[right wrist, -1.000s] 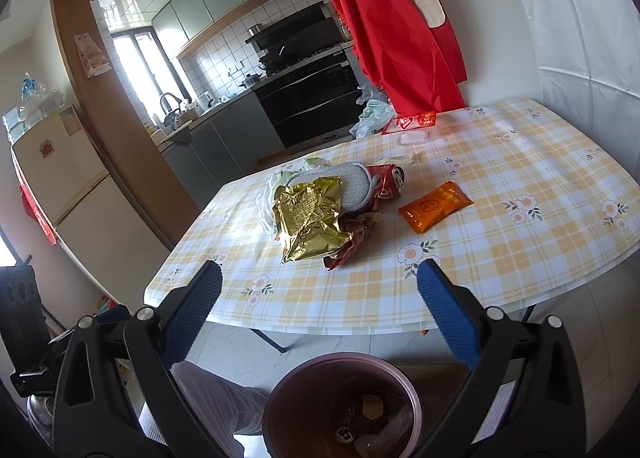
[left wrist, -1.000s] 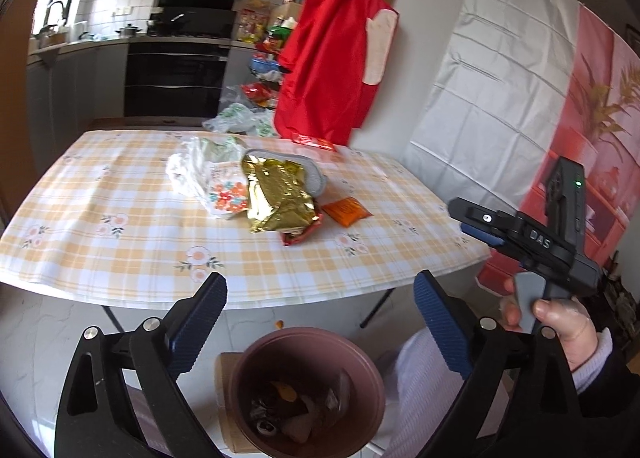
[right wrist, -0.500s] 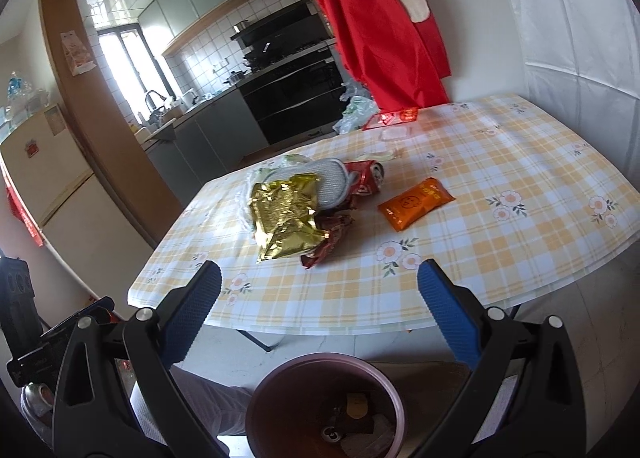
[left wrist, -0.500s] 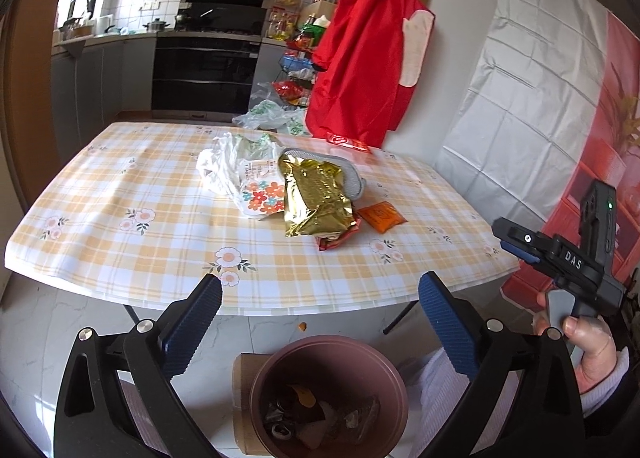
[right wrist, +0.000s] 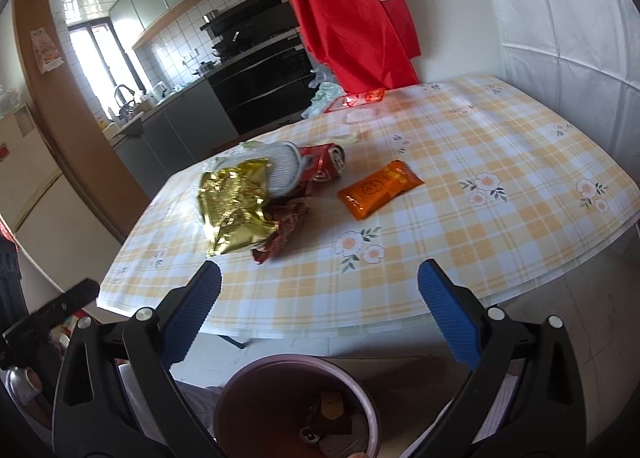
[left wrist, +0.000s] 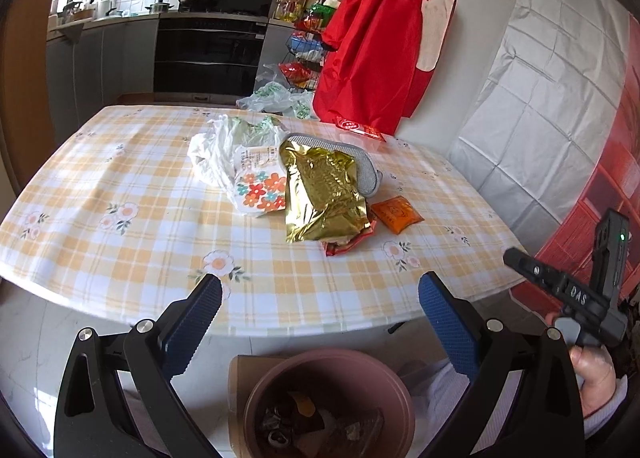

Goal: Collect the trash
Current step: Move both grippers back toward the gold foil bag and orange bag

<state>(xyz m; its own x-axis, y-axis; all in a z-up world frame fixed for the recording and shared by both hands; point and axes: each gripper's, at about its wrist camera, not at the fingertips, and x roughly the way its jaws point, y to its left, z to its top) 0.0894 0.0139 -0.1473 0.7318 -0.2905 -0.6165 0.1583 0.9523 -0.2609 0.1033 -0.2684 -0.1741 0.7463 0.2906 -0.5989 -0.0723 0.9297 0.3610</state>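
Observation:
Trash lies in a pile on the checked tablecloth: a gold foil bag (left wrist: 322, 194) (right wrist: 234, 206), a white plastic bag with a flower print (left wrist: 240, 174), an orange sachet (left wrist: 397, 213) (right wrist: 380, 188), a red wrapper (left wrist: 348, 244) (right wrist: 284, 226), a red can (right wrist: 326, 164) and a grey mesh pad (left wrist: 360, 166) (right wrist: 282, 172). A maroon bin (left wrist: 328, 404) (right wrist: 296, 408) with trash inside stands on the floor below both grippers. My left gripper (left wrist: 320, 318) is open and empty at the table's near edge. My right gripper (right wrist: 320, 318) is open and empty too.
The table (left wrist: 120, 198) has its near edge just ahead of the fingers. A red apron (left wrist: 380, 38) hangs on the wall behind it. A small red packet (left wrist: 358, 128) lies at the far side. Kitchen counters and an oven (left wrist: 208, 54) stand beyond.
Both grippers have risen and moved closer to the table, so the trash pile looks larger. Both stay open. The trash has not moved.

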